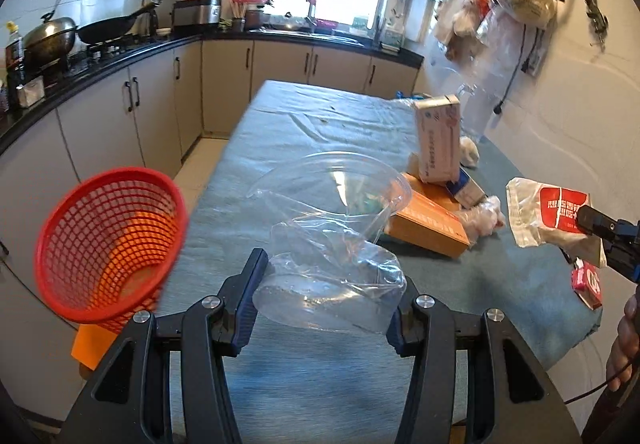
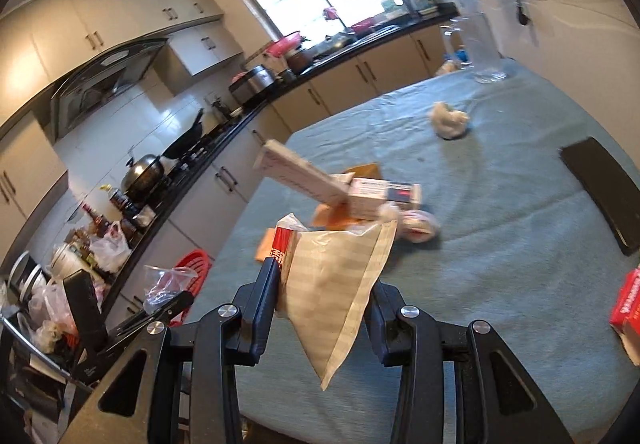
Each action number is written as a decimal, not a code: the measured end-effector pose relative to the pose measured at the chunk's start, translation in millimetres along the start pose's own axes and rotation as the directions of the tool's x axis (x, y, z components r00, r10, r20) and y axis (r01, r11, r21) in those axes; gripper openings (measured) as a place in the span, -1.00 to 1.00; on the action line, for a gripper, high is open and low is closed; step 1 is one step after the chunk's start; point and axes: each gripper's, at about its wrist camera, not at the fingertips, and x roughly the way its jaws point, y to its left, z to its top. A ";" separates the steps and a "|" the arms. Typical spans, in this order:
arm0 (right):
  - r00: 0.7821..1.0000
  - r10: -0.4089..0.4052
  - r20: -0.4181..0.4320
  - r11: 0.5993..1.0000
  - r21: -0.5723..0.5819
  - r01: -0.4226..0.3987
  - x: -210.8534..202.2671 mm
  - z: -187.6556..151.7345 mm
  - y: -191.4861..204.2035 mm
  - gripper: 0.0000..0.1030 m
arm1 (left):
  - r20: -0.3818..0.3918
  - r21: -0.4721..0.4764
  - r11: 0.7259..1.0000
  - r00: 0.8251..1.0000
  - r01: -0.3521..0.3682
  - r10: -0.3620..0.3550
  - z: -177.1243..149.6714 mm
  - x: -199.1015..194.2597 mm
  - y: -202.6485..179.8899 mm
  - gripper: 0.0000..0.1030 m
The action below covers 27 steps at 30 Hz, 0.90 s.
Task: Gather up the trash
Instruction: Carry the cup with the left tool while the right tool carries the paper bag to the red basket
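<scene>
your left gripper (image 1: 328,300) is pinching a clear bag (image 1: 332,276) next to the red basket (image 1: 108,248), your right gripper (image 2: 324,296) is clamped on a wrapper (image 2: 336,284) above the table (image 2: 500,224)

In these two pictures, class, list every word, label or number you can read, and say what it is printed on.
None can be read for certain.
Red-and-white wrapper: white Chinese characters, blurred.
White carton: small print, too small.
Red packet: white characters, blurred.
Orange box: faint line, unreadable.
</scene>
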 end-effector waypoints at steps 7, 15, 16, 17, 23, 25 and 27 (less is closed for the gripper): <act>0.997 0.059 -0.052 0.994 -0.089 -0.063 33.0 5.2 52.4 -0.17 | 0.039 -0.054 0.997 0.997 -0.057 0.059 8.6 -17.4 41.0 -0.02; 0.977 0.136 -0.163 0.968 -0.190 -0.166 101.6 4.0 131.4 -0.17 | 0.029 -0.155 0.974 0.985 -0.163 0.169 7.2 -25.7 113.5 -0.02; 0.974 0.142 -0.175 0.964 -0.201 -0.177 110.5 3.7 140.4 -0.17 | 0.027 -0.166 0.971 0.984 -0.170 0.177 6.2 -26.4 121.5 -0.02; 0.970 0.149 -0.190 0.958 -0.215 -0.190 122.6 3.5 152.4 -0.17 | 0.022 -0.176 0.968 0.982 -0.181 0.187 6.0 -26.0 130.3 -0.02; 0.954 0.152 -0.258 0.941 -0.257 -0.219 176.5 -0.8 194.3 -0.16 | -0.016 -0.205 0.952 0.973 -0.229 0.231 3.5 -14.4 163.9 -0.02; 0.951 0.144 -0.273 0.937 -0.271 -0.219 191.3 -2.5 204.6 -0.16 | -0.029 -0.209 0.947 0.969 -0.245 0.244 2.8 -6.6 173.8 -0.02; 0.949 0.128 -0.289 0.933 -0.288 -0.214 207.9 -5.1 214.0 -0.16 | -0.041 -0.217 0.942 0.967 -0.255 0.253 1.5 -0.2 182.1 -0.02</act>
